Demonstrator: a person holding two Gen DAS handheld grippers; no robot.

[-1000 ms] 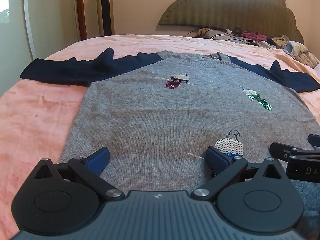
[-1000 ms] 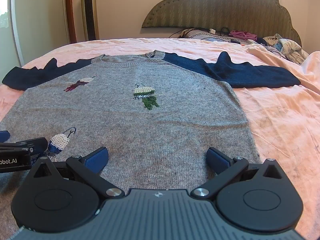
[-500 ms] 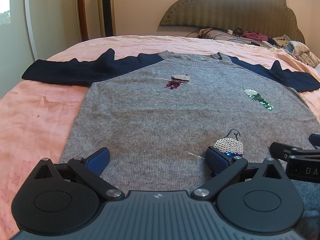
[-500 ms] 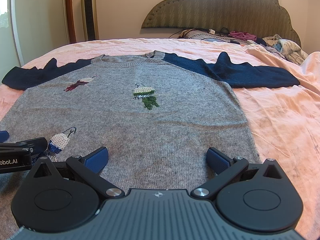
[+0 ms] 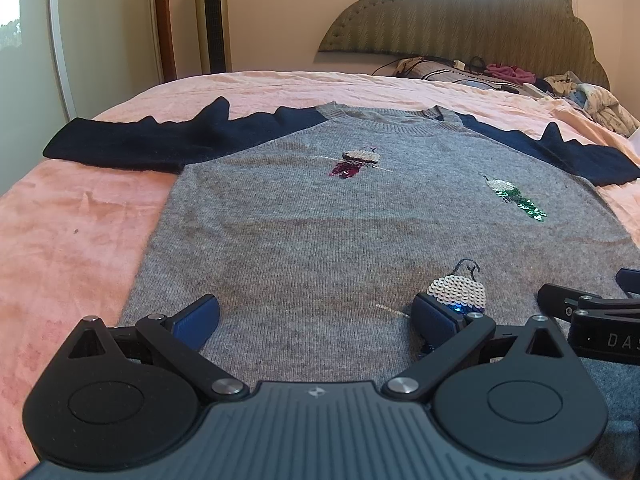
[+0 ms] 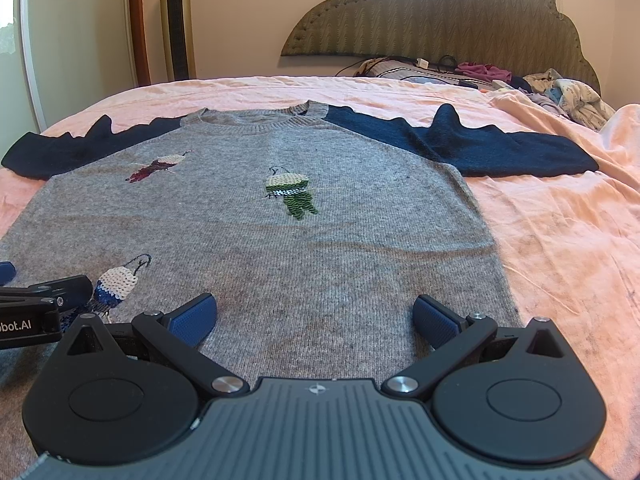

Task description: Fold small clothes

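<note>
A small grey sweater point(image 5: 320, 236) with dark blue sleeves lies spread flat, front up, on a bed covered with a pink sheet point(image 5: 76, 236). Its neckline points toward the padded headboard point(image 5: 472, 12), and both sleeves stretch straight out to the sides, their upper edges rumpled into little peaks. Three sequin patches decorate the front: a red one point(image 5: 354, 163) near the chest, a green one point(image 5: 516, 200) further across, and a white-and-blue one point(image 5: 460, 294) down near the hem.

Both grippers sit low over the hem end of the sweater, side by side. The left gripper point(image 5: 316, 316) has its jaws spread wide with nothing between them but the knit below; its right blue pad point(image 5: 434, 318) sits just beside the white-and-blue patch. The right gripper point(image 6: 314, 314) is also spread wide over the grey cloth, pinching nothing, close to the sweater's right side edge. I cannot tell whether the pads touch the fabric or hang just above it. Each gripper's tip shows at the edge of the other's view.

At the head of the bed lies a heap of loose clothes point(image 6: 568, 96) and some cables. A tall tower fan point(image 6: 177, 20) stands against the wall beyond the bed's far corner.
</note>
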